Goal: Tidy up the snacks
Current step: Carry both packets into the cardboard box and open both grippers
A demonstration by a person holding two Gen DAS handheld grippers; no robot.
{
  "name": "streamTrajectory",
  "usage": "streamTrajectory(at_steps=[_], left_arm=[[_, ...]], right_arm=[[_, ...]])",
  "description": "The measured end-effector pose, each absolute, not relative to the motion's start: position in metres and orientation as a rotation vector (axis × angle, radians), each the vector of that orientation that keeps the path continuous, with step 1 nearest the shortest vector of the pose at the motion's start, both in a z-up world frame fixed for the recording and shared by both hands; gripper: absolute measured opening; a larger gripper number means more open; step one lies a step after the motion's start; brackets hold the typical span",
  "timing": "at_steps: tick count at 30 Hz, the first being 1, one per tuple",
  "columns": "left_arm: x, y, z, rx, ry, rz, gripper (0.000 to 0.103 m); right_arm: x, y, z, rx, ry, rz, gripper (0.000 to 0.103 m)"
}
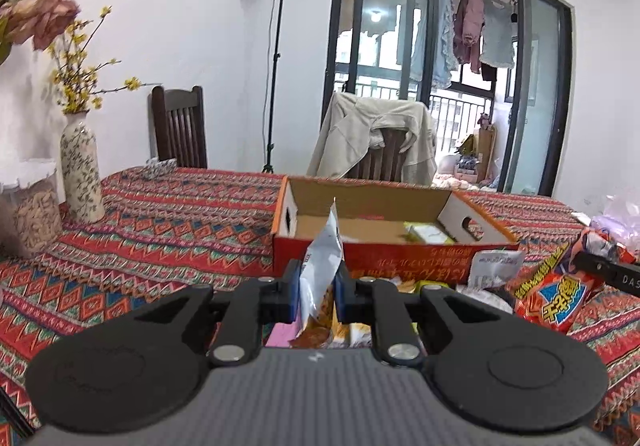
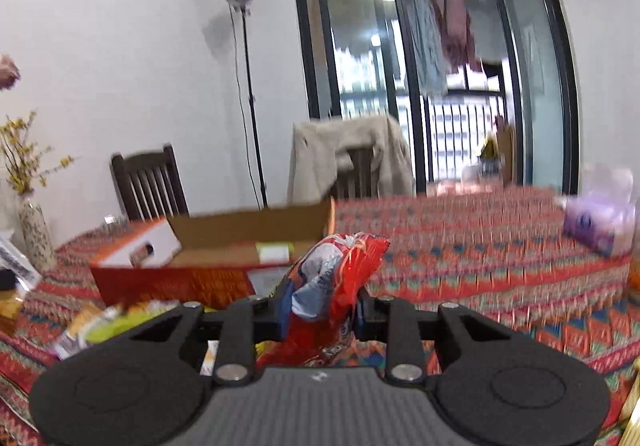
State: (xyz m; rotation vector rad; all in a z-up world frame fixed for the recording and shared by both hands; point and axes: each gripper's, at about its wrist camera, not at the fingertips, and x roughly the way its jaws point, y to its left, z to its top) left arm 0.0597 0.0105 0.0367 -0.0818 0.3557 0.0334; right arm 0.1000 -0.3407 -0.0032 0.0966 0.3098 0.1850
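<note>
My left gripper (image 1: 317,294) is shut on a silver and orange snack bag (image 1: 322,258) and holds it upright just in front of the open orange cardboard box (image 1: 372,260). A yellow-green packet (image 1: 426,233) lies inside the box. My right gripper (image 2: 320,310) is shut on a red snack bag (image 2: 340,274), lifted above the table; this bag also shows at the right of the left wrist view (image 1: 560,294). The box lies ahead and to the left in the right wrist view (image 2: 176,282). More snack packets (image 2: 100,326) lie in a pile in front of the box.
A patterned red tablecloth (image 1: 160,238) covers the table. A flowered vase (image 1: 82,170) and a jar (image 1: 32,214) stand at the left. A purple tissue pack (image 2: 600,222) sits at the right. Two chairs, one with a coat (image 1: 376,138), stand behind the table.
</note>
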Motion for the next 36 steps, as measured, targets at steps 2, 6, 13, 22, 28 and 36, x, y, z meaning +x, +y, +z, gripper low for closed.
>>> streamTrajectory(at_steps=[2,6,13,22,28,36], left_arm=[[0.066,0.008,0.044,-0.083,0.346,0.023,0.017],[0.083,0.002,0.061,-0.085,0.312,0.005,0.017],[0.122,-0.009,0.083,-0.067,0.268,0.000,0.017],[0.186,-0.010,0.077,-0.101,0.294,-0.001,0.017],[0.232,-0.007,0.062,-0.122,0.321,0.016,0.017],[0.265,0.013,0.033,-0.161,0.396,0.036,0.017]], right_arm=[[0.098,-0.338,0.007,0.095,0.269,0.191,0.028],[0.107,-0.331,0.029,0.117,0.213,0.204,0.028],[0.151,-0.314,0.056,0.140,0.176,0.225,0.028],[0.221,-0.287,0.054,0.183,0.217,0.239,0.028],[0.263,-0.272,0.037,0.227,0.248,0.241,0.028],[0.293,-0.260,0.012,0.217,0.319,0.265,0.028]])
